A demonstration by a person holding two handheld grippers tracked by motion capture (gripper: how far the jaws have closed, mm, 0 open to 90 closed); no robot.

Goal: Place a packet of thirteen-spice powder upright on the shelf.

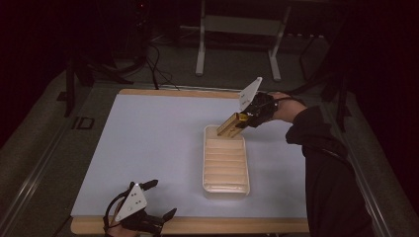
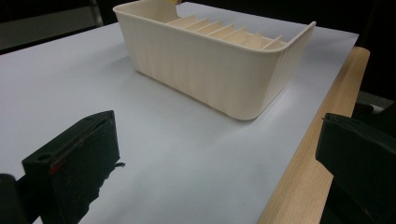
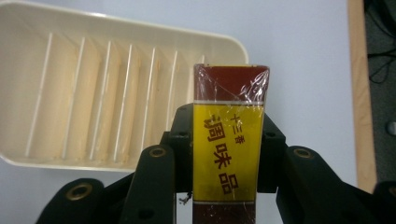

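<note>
Clamping a yellow and brown box (image 3: 229,144) between its fingers (image 3: 180,154), the right gripper (image 1: 245,120) is holding it tilted over the far end of a cream tray (image 1: 226,189). In the right gripper view the box is sitting lengthwise between the fingers, wrapped in clear film, with its brown end pointing toward the tray's (image 3: 140,32) end slot. The tray is resting on the white desk (image 1: 148,143), its thin dividers forming a row of narrow slots, those in sight lying bare. The left gripper (image 1: 157,198) is resting at the desk's near edge, its fingers (image 2: 77,163) standing apart with nothing between them. In the left gripper view the tray (image 2: 210,70) is standing well ahead of those fingers, on the white sheet beside the desk's wooden edge (image 2: 317,140).
</note>
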